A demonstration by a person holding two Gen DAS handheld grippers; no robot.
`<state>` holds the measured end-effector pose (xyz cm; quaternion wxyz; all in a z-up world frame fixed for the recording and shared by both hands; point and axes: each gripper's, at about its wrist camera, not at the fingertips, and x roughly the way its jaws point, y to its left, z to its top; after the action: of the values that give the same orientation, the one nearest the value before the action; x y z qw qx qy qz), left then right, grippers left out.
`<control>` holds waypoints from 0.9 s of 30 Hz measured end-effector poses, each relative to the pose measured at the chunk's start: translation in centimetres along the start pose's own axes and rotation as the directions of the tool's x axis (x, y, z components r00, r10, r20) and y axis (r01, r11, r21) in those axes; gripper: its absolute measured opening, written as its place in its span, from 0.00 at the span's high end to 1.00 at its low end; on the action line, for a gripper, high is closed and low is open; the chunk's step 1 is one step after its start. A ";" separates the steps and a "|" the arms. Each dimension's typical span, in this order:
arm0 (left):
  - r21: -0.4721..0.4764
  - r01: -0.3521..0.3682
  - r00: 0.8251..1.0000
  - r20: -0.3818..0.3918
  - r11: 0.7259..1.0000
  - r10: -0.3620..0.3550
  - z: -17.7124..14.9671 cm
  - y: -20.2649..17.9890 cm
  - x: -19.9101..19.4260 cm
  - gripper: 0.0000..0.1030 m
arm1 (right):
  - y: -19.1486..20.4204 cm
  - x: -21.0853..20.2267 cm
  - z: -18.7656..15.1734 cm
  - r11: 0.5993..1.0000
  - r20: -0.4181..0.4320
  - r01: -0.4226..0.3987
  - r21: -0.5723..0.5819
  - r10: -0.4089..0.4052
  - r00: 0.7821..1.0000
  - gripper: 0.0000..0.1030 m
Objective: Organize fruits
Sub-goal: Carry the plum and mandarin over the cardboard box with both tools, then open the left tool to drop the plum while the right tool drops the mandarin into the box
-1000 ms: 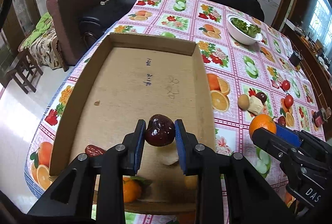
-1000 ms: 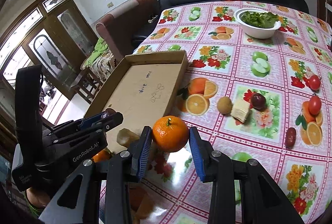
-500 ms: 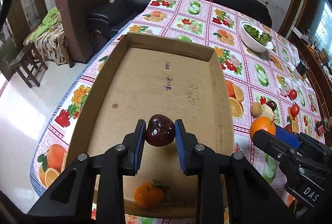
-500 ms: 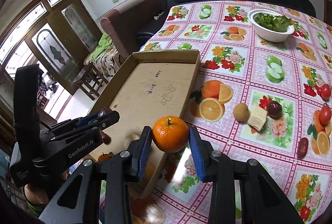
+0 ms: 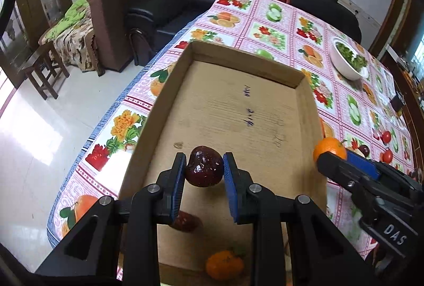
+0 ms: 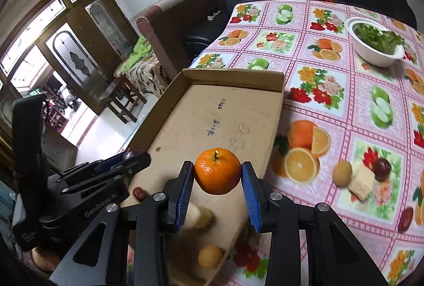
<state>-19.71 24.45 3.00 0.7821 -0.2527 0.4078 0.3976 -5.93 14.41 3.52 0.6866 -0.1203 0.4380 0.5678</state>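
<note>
My left gripper (image 5: 203,172) is shut on a dark red plum (image 5: 204,169) and holds it above the near part of the shallow cardboard box (image 5: 246,68). My right gripper (image 6: 217,178) is shut on an orange (image 6: 217,170) above the box's right side (image 6: 275,121); that orange also shows in the left wrist view (image 5: 330,149). In the box lie a red date (image 5: 185,222), another orange (image 5: 224,264), a pale fruit piece (image 6: 198,214) and a small yellow fruit (image 6: 210,256).
On the fruit-print tablecloth (image 6: 331,68) to the right lie a kiwi (image 6: 342,172), a pale block (image 6: 361,181), a dark plum (image 6: 381,168) and a date (image 6: 405,215). A white bowl of greens (image 6: 376,43) stands far back. Sofas and a floor drop lie left.
Both grippers have moved left and forward over the box with their fruits held. The right gripper's orange now hangs over the box's inside instead of its right wall.
</note>
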 end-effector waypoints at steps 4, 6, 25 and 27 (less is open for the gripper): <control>-0.006 -0.011 0.999 -0.032 1.000 0.011 -0.1 0.2 1.2 0.75 | 0.6 2.6 0.5 1.000 -0.044 0.006 -0.015 -0.007 0.999 0.64; 0.002 -0.013 0.999 -0.049 1.000 0.013 -0.4 0.0 1.7 0.75 | 1.1 3.9 0.4 0.999 -0.071 0.010 -0.032 -0.012 0.997 0.64; 0.006 -0.036 0.993 -0.109 0.999 0.036 -2.0 0.2 3.3 0.74 | 1.9 6.9 -1.1 0.996 -0.134 0.033 -0.081 -0.044 0.990 0.60; 0.009 -0.046 0.994 -0.099 0.999 0.046 -2.1 0.2 2.9 0.67 | 1.8 6.6 -1.1 0.996 -0.132 0.036 -0.076 -0.046 0.990 0.58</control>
<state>-19.74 24.25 -0.57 0.7524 -0.2600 0.4532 0.4011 -8.23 18.74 -1.35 0.6625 -0.1921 0.4592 0.5598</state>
